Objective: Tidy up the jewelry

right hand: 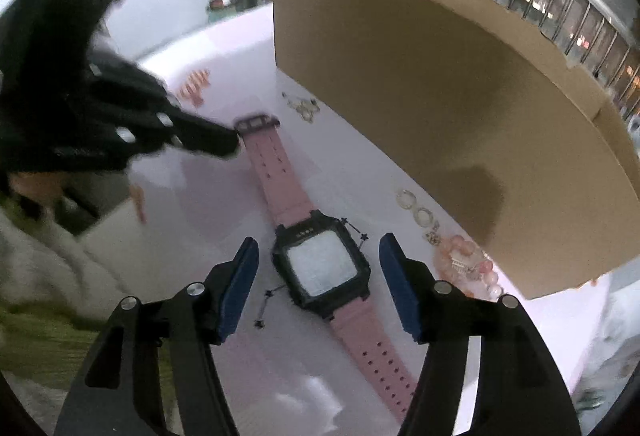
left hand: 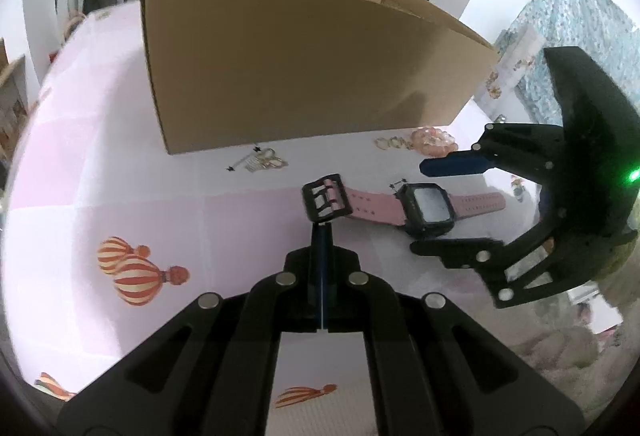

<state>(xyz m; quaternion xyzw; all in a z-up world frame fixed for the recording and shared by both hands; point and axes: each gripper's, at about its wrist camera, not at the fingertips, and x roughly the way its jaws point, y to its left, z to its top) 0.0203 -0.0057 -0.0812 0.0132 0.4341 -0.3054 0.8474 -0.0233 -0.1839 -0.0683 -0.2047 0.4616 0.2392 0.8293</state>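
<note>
A pink-strapped watch [left hand: 372, 205] with a black square case [right hand: 322, 266] lies flat on the pink cloth. My left gripper [left hand: 322, 230] is shut, and its tips touch the black buckle [left hand: 326, 197] at the strap's end; whether they pinch it I cannot tell. In the right wrist view the left gripper [right hand: 228, 139] reaches the buckle [right hand: 256, 123] from the left. The right gripper [right hand: 318, 268] is open, its blue pads [right hand: 240, 288] on either side of the case and clear of it. From the left wrist view, the right gripper [left hand: 418, 207] straddles the case.
A big cardboard box [left hand: 304, 67] stands just behind the watch. Along its foot lie gold earrings [right hand: 304, 107], several rings [right hand: 416, 211] and a pink bead bracelet [right hand: 468, 268]. A thin black star chain [right hand: 268, 300] lies by the case. A person's sleeve [right hand: 40, 256] shows at left.
</note>
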